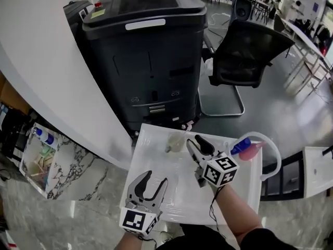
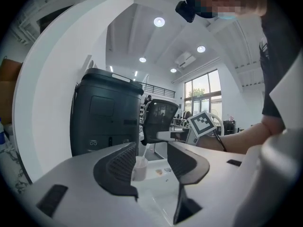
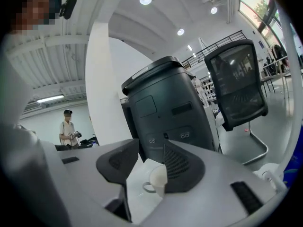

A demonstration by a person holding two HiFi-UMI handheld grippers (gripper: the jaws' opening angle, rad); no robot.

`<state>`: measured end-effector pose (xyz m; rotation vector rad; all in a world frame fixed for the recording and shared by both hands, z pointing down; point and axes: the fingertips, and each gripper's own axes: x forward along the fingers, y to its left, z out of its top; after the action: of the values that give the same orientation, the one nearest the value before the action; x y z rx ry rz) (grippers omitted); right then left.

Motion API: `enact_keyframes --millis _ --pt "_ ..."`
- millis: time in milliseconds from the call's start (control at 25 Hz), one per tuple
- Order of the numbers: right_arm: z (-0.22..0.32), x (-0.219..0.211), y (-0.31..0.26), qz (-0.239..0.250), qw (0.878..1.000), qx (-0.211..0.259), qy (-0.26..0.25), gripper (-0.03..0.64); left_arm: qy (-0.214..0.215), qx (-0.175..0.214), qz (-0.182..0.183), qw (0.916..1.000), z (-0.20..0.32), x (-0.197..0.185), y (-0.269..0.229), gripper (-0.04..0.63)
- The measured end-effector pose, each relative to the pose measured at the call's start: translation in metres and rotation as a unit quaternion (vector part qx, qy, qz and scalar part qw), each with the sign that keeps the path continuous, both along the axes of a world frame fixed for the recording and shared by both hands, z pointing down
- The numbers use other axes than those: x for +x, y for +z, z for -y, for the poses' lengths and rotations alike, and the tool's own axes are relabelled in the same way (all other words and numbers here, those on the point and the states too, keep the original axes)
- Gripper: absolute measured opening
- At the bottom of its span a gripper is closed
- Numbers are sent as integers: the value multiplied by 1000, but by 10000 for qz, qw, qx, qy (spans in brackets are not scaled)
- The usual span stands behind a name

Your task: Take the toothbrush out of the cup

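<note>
The toothbrush (image 1: pixel 185 129) is seen standing in the cup (image 1: pixel 175 142), its lower end inside. Its long axis is tilted, and the free end is pointed up and away from the person, toward the far right. In the left gripper view the toothbrush (image 2: pixel 143 151) is shown as a thin pale stick rising from the cup (image 2: pixel 139 168) and leaning right. Which end is uppermost cannot be made out. The cup is pale and translucent, and it is placed upright near the far edge of the white worktop (image 1: pixel 156 160).

The right tool (image 1: pixel 194 139) is held just right of the cup with its jaws parted. In the right gripper view the cup (image 3: pixel 157 178) is seen ahead of the right tool (image 3: pixel 150 145), close to one jaw and not gripped. Nothing is clasped by it.

The left tool (image 1: pixel 157 177) is held over the near part of the worktop, well apart from the cup. Its jaws are spread, nothing is held, and the cup is framed far ahead between them (image 2: pixel 151 150).

Black-and-white square markers are carried on both cubes. A yellow label (image 1: pixel 98 13) is fixed on top of the black machine (image 1: pixel 145 56) behind the worktop, but its print is too small to be read. A black chair (image 1: pixel 247 51) is seen to the machine's right.
</note>
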<state>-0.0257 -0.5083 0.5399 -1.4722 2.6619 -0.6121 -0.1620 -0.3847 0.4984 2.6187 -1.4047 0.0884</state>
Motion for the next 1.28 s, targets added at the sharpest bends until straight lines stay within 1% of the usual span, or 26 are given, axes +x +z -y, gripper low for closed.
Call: enact_keyframes --millis 200,440,720,1080,1280 --pt "26 1 30 216 9990 -378 100 160 34 -126 -39 9999 20 3 12 213" --pt "49 2 67 485 9954 -803 201 160 75 -240 25 9997 38 2 28 216" --pt "71 -1 95 697 9906 -1151 233 160 8 -355 2 9994 52 -2 38 216" --pt "85 -7 107 791 9887 -1269 113 130 -61 -500 -25 9987 54 -2 50 218" --pt "88 -8 110 761 9890 -1265 62 72 -114 -518 -51 9986 55 -2 52 219"
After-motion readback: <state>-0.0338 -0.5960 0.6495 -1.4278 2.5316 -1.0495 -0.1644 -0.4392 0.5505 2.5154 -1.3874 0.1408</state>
